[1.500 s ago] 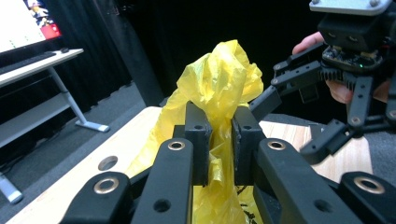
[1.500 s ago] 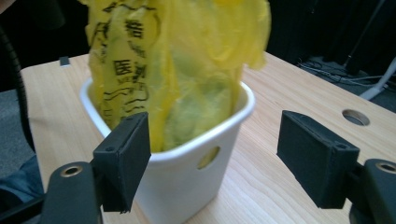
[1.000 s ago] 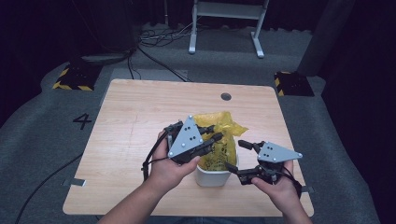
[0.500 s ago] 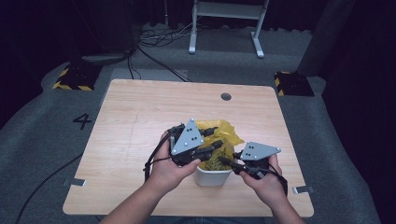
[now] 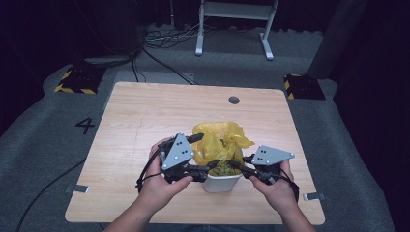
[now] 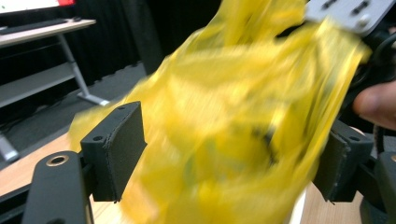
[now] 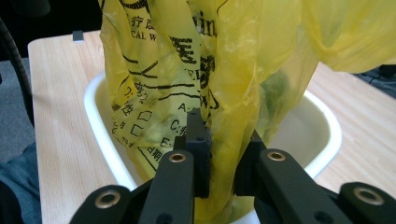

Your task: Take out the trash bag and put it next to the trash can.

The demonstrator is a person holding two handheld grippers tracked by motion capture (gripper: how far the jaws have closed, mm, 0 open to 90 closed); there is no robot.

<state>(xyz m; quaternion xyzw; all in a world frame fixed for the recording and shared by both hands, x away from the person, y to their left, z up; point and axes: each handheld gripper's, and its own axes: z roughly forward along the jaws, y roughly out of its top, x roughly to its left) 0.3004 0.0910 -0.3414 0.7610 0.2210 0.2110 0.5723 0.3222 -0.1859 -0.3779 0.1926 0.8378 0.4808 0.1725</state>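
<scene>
Since 1 second ago, the right gripper has come in from the lower right to the yellow bag and closed on its plastic, and the left gripper has just been opening, its 2 jaws now wide apart around the bag without pressing. This bag sits in the white bin, lower centre of the high view, between both hands. Left of the bag is the open gripper, so it is nearer for a new grip. The right gripper view shows the pinched fold and black print; the left gripper view is blurred.
</scene>
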